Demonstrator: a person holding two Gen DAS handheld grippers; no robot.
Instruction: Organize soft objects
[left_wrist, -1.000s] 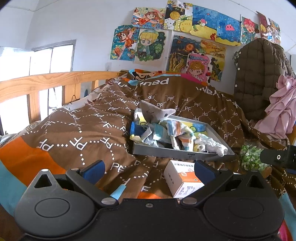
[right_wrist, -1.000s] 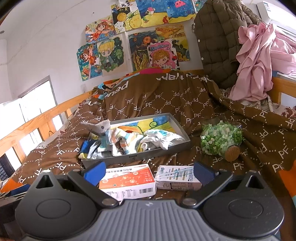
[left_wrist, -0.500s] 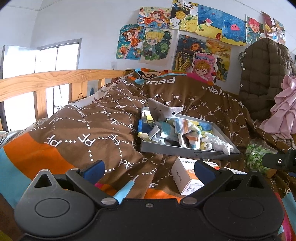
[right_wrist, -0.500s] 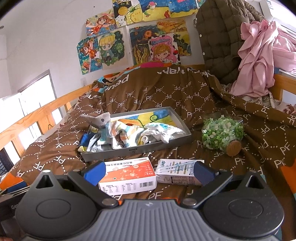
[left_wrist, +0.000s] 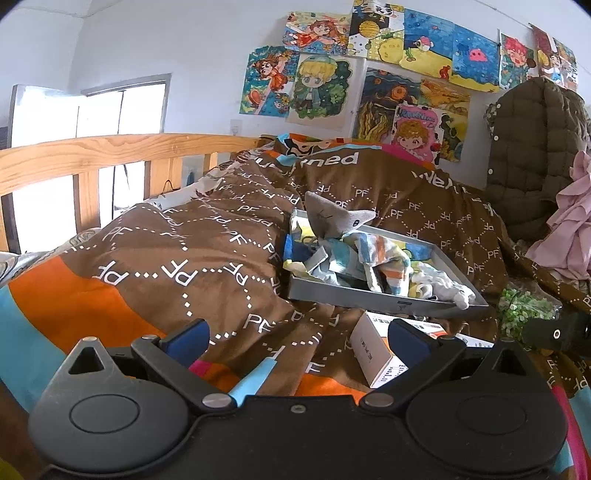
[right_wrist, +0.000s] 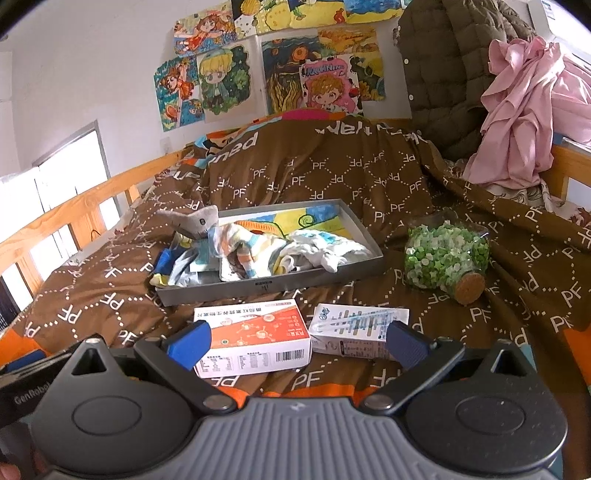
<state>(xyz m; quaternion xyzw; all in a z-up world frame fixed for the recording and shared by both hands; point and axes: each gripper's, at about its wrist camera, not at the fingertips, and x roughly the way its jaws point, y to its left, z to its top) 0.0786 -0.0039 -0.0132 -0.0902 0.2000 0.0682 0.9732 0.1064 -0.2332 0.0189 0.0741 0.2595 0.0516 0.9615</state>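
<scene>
A grey tray (right_wrist: 317, 276) lies on the brown bed cover and also shows in the left wrist view (left_wrist: 354, 297). In it are a grey plush shark (right_wrist: 192, 220), a striped cloth (right_wrist: 243, 247) and a white cloth (right_wrist: 325, 251); the shark (left_wrist: 332, 218) and striped cloth (left_wrist: 384, 258) show in the left view too. My left gripper (left_wrist: 298, 334) is open and empty, well short of the tray. My right gripper (right_wrist: 297, 338) is open and empty, above two boxes in front of the tray.
An orange-and-white box (right_wrist: 255, 336) and a blue-and-white box (right_wrist: 354, 328) lie in front of the tray. A corked jar of green bits (right_wrist: 447, 258) lies to the right. A wooden rail (left_wrist: 92, 155) runs along the left. A quilted jacket (right_wrist: 443, 74) and pink cloth (right_wrist: 524, 110) hang at the back right.
Both grippers have drawn back from the tray a little and the left view has shifted left. Both stay open and empty. Nothing on the bed has moved.
</scene>
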